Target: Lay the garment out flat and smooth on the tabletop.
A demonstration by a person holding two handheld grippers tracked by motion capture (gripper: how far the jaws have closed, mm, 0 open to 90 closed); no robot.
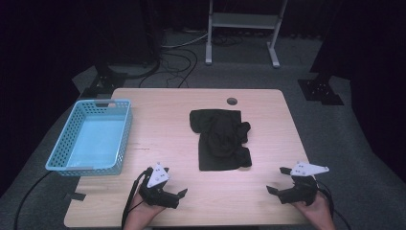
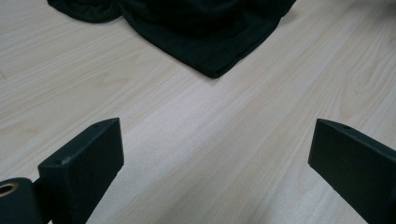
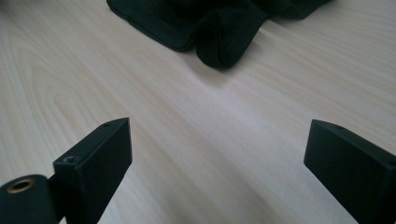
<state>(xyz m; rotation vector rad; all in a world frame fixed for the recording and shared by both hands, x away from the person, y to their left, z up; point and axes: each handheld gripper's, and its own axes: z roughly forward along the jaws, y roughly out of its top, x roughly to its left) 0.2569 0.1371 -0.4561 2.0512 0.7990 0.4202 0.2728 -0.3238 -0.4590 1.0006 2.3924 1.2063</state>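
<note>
Plainly nothing is under way yet: the black garment point(image 1: 221, 139) lies crumpled at the centre of the high view, untouched. Low in the frame, the left gripper point(image 1: 181, 193) and right gripper point(image 1: 278, 180) sit wide apart-jawed, holding nothing. At left the blue basket point(image 1: 120, 143) stands empty. Everything appears left to do.

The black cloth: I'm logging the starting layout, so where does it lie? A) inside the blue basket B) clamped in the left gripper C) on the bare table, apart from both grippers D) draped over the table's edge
C: the black cloth lies crumpled mid-table, untouched by either open gripper.
</note>
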